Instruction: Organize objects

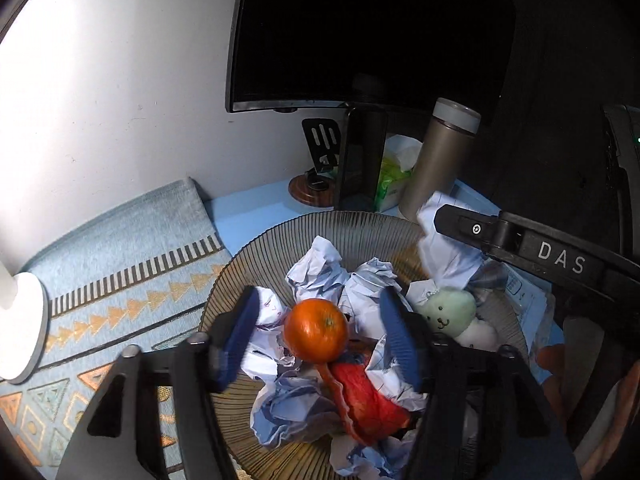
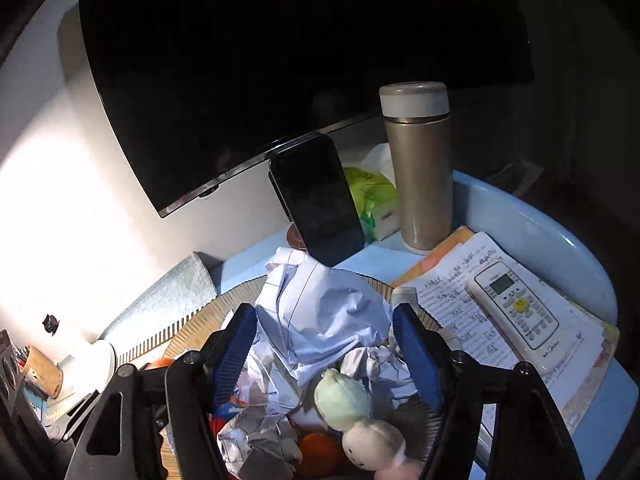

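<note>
A ribbed glass plate (image 1: 256,264) holds several crumpled papers, a red peel (image 1: 368,400), a pale green and white plush toy (image 1: 448,312) and an orange (image 1: 316,330). My left gripper (image 1: 318,336) is open over the plate, and the orange lies between its blue pads with a gap on each side. My right gripper (image 2: 326,328) is open too. A big crumpled paper (image 2: 320,312) sits loose between its tips above the pile and the plush toy (image 2: 344,400). In the left wrist view, the right gripper's black finger (image 1: 472,230) lies against that paper (image 1: 440,248).
Behind the plate stand a gold thermos (image 2: 420,168), a propped phone (image 2: 320,200) and a green tissue pack (image 2: 372,196) under a dark monitor (image 1: 360,32). A remote (image 2: 516,308) lies on printed sheets (image 2: 452,304) at the right. A patterned mat (image 1: 120,280) and white lamp base (image 1: 20,328) are on the left.
</note>
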`<control>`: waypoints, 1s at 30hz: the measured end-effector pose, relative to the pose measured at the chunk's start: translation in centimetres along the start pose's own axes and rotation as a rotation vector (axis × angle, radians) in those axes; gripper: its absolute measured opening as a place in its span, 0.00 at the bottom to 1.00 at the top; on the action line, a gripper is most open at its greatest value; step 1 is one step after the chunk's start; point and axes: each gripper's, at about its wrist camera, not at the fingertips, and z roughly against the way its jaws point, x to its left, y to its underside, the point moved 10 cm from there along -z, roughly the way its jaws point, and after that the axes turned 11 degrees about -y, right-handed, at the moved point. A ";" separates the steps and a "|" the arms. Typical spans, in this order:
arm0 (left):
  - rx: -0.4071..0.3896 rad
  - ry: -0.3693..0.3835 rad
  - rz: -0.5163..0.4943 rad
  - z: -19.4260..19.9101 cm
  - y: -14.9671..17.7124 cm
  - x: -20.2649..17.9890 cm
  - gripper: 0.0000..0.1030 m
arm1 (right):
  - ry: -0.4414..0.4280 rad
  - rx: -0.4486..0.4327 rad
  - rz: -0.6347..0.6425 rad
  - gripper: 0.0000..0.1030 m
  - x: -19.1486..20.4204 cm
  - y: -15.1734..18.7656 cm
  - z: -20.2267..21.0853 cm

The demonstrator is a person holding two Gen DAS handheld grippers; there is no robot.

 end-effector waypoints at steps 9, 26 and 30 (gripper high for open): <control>-0.044 -0.043 0.074 3.6 0.8 4.0 0.87 | -0.040 0.034 -0.016 0.69 0.7 2.1 1.0; -0.030 -0.538 0.384 20.3 14.8 26.3 0.87 | -0.269 0.169 0.423 0.69 23.1 17.1 4.7; 0.056 -0.612 0.441 19.1 20.6 29.4 0.87 | -0.267 0.289 0.460 0.69 24.3 23.6 1.2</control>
